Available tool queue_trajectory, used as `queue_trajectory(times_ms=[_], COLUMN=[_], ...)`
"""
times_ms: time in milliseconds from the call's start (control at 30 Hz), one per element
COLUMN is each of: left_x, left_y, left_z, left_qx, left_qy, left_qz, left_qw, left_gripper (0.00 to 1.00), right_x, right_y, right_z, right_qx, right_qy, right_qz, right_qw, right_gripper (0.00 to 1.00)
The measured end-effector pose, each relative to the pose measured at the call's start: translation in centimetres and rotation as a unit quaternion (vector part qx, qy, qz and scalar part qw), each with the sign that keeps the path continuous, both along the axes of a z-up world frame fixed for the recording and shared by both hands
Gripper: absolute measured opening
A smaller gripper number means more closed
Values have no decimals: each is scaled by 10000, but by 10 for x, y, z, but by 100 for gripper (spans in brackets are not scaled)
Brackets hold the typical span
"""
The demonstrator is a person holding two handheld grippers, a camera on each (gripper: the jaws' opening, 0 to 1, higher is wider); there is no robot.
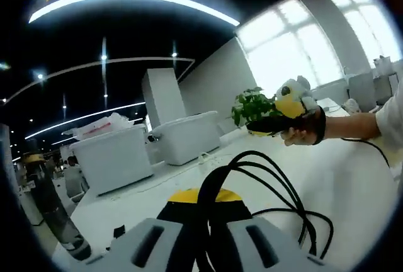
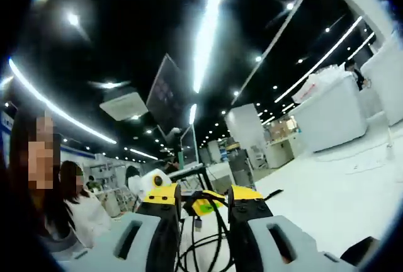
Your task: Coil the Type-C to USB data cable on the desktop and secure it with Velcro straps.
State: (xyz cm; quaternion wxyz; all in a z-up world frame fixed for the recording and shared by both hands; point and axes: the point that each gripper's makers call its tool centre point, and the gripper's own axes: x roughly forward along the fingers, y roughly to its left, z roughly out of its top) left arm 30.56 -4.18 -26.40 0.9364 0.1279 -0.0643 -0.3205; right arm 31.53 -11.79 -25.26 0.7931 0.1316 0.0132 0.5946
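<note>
At the bottom of the left gripper view, the left gripper point(image 1: 203, 212) is seen with its jaws drawn close together on the black cable point(image 1: 267, 177). The cable passes between them, so the left gripper is closed on it. From the jaws the cable rises and bends over to the right in several loops stacked side by side, their long axis running from the gripper toward the lower right of the view. The loops' far ends lie on the white desk point(image 1: 352, 190). One loose strand trails on toward the right, in the direction of a person's hand point(image 1: 302, 135), which holds the other gripper point(image 1: 252, 126) above the desk. Behind that hand a green plant point(image 1: 252, 105) is seen, and white bins point(image 1: 186, 136) stand further back on the desk.

In the right gripper view, the right gripper point(image 2: 203, 212) is seen with a gap between its jaws. Cable strands point(image 2: 214, 234) run through this gap, roughly along the jaws, with a small plug point(image 2: 198, 223) hanging among them. Whether the jaws press on the strands cannot be told. Seated people point(image 2: 79, 212) are visible at the left.
</note>
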Motion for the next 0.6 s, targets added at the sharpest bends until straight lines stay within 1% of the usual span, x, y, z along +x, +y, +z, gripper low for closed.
queue_trajectory(times_ms=[33,67,100,133,200,233,267,300,333,400,433,467,533,600], left_x=[-5,-7,-13,-17,-24,-27,-29,-33,-38,-42,-43,-45,-46,-50], left_y=[-4,-6,-10,-12,-15,-17,-17,-19,-20,-20,-20,-20,-20,-22], left_z=[5,7,12,13,17,19,22,27,32,39,42,45,48,52], left_qx=[-3,-9,42,93,137,143,117,71,44,-17,-51,-73,-96,-132], left_qy=[-116,-167,-291,-354,-492,-565,-622,-710,-822,-932,-969,-1015,-1082,-1160], left_qz=[-161,-218,-319,-398,-483,-540,-561,-619,-689,-741,-754,-765,-796,-860], left_qw=[9998,9996,9991,9985,9975,9968,9964,9955,9942,9929,9924,9919,9909,9894], left_gripper=[4,4,4,4,4,4,4,4,4,4,4,4,4,4], right_x=[14,21,26,32,36,36,36,36,36,34,33,30,25,19], right_y=[1,4,9,15,24,28,31,35,39,43,46,49,56,66], right_z=[-12,-23,-34,-44,-54,-60,-67,-72,-76,-85,-90,-96,-103,-107], right_qx=[-425,-756,-954,-1152,-1226,-1382,-1597,-1737,-1741,-1753,-1861,-2057,-2277,-2354], right_qy=[-519,-640,-660,-680,-533,-522,-633,-676,-632,-305,-290,-473,-675,-714], right_qz=[-452,-618,-650,-682,-627,-583,-515,-470,-413,-261,-212,-157,-58,81], right_qw=[9967,9932,9911,9887,9890,9873,9838,9813,9818,9837,9819,9774,9714,9692], right_gripper=[22,21,21,21,21,21,22,22,23,26,27,27,27,28])
